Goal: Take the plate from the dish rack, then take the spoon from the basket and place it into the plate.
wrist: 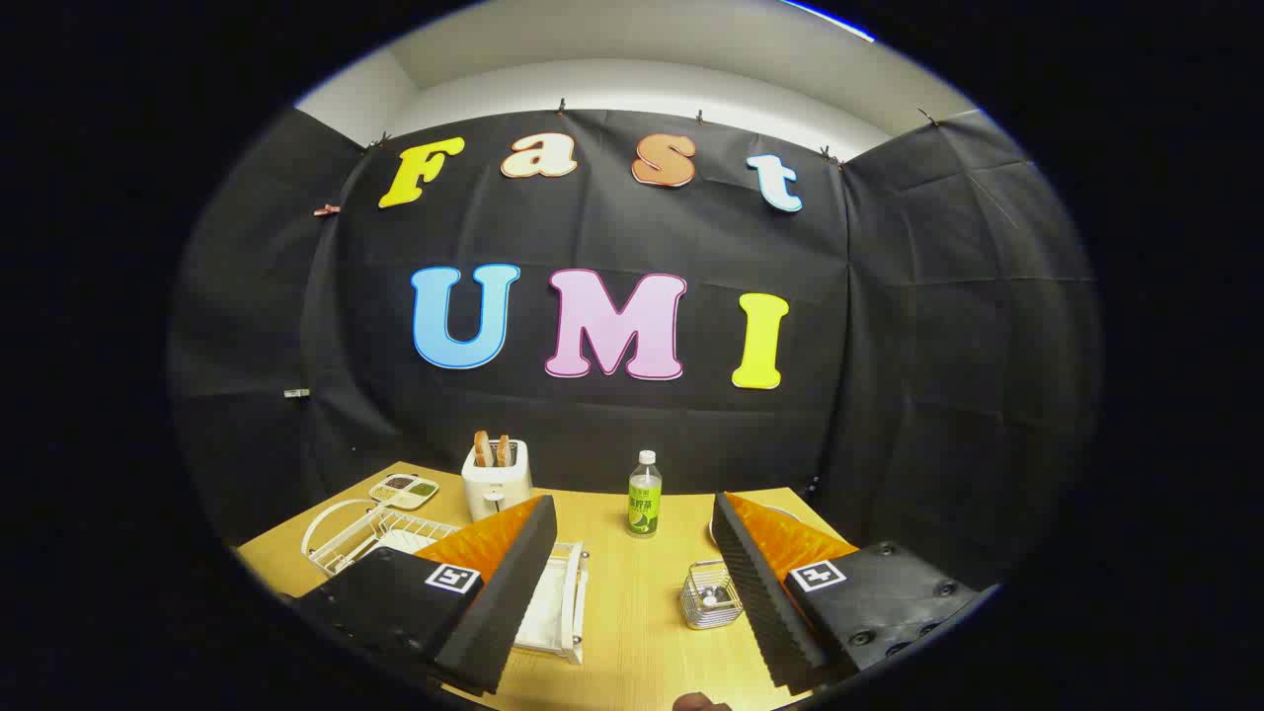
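My gripper (632, 506) is open and held above the wooden table (632, 632), with nothing between its fingers. A white wire dish rack (346, 538) stands to the left, partly hidden behind the left finger (494, 592). A white surface (405, 541) that may be the plate shows inside it. The small wire basket (711, 595) sits just inside the right finger (765, 592), and the spoon's handle end (708, 595) shows in it.
A white toaster (497, 479) with two bread slices stands beyond the rack. A green-labelled bottle (644, 496) stands ahead between the fingers. A small divided dish (403, 490) lies at the far left. A pale rim (785, 512) peeks past the right finger.
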Available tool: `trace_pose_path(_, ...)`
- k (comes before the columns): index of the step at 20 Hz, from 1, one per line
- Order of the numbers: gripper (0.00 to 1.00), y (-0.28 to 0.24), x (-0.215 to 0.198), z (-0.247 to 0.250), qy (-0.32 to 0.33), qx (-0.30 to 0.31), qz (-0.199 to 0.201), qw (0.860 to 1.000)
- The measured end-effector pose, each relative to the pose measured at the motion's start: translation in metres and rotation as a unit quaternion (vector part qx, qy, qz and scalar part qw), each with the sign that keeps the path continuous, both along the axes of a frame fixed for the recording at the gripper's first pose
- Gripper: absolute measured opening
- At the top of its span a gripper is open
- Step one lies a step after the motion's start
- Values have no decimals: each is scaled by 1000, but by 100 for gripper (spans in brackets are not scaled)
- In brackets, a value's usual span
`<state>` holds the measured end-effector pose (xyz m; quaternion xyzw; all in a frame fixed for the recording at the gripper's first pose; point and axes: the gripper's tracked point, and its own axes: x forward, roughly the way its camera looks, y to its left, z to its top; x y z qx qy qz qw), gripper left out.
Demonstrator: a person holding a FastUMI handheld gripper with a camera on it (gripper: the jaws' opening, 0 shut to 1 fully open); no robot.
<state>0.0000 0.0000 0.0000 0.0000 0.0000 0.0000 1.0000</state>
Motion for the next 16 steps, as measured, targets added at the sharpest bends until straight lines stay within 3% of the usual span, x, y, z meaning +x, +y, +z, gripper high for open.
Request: trace_pose_path(16, 98, -4, -15, -8, 20, 12, -6, 1000)
